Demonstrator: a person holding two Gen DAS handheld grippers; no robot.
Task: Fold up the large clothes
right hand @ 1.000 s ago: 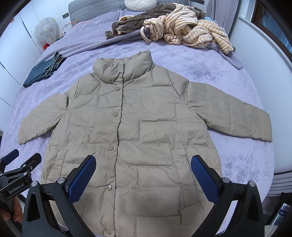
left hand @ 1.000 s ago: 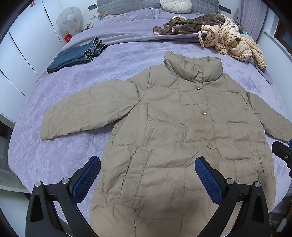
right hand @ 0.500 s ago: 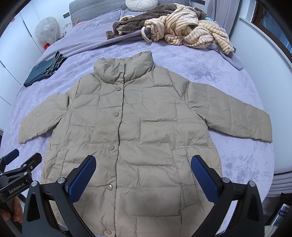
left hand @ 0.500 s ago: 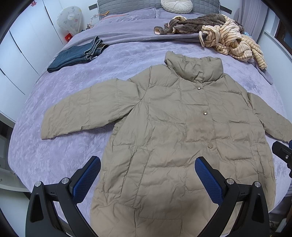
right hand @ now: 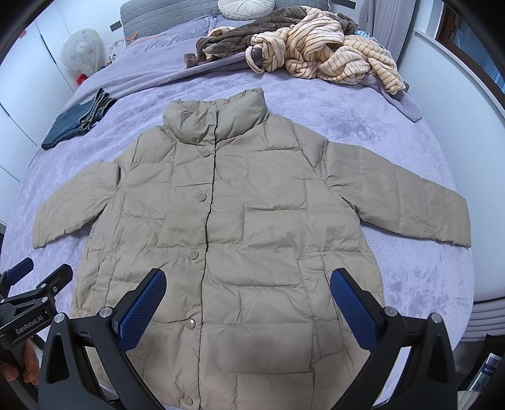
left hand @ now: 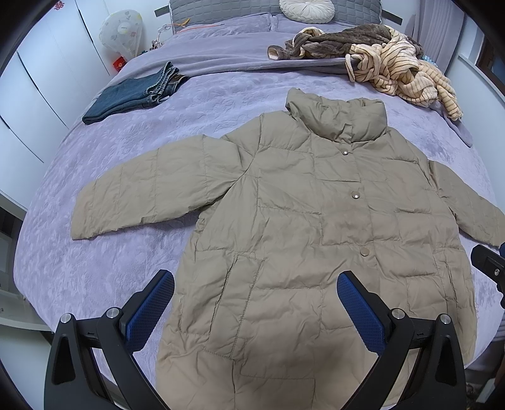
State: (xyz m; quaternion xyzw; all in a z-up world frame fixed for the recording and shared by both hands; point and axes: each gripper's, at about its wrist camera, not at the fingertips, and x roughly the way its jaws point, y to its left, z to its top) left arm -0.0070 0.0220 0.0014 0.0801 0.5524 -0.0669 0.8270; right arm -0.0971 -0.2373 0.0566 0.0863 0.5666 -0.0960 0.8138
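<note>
Khaki puffer jacket (right hand: pixel 252 227) flat on bed (right hand: pixel 394 138), left tool (left hand: pixel 255 310) and right tool (right hand: pixel 247 307) spread, empty.

Lavender bed (left hand: pixel 94 252), khaki coat (left hand: pixel 300 236), jeans (left hand: pixel 132 94), clothes heap (left hand: pixel 378 60)

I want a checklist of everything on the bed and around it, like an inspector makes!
Surface: bed with a lilac cover, wrinkled a little.
Job's things: tan puffer coat lying flat, front up, snapped shut, both sleeves spread out.
Clutter: folded jeans at the far left; striped and brown clothes pile at the far right; round cushion by the headboard.
Grippers: left gripper and right gripper both open, hovering over the coat's hem, holding nothing.
Cables: an orange cord near the pillows.
Surroundings: white cupboards on the left, covered fan beside the bed, window on the right.
</note>
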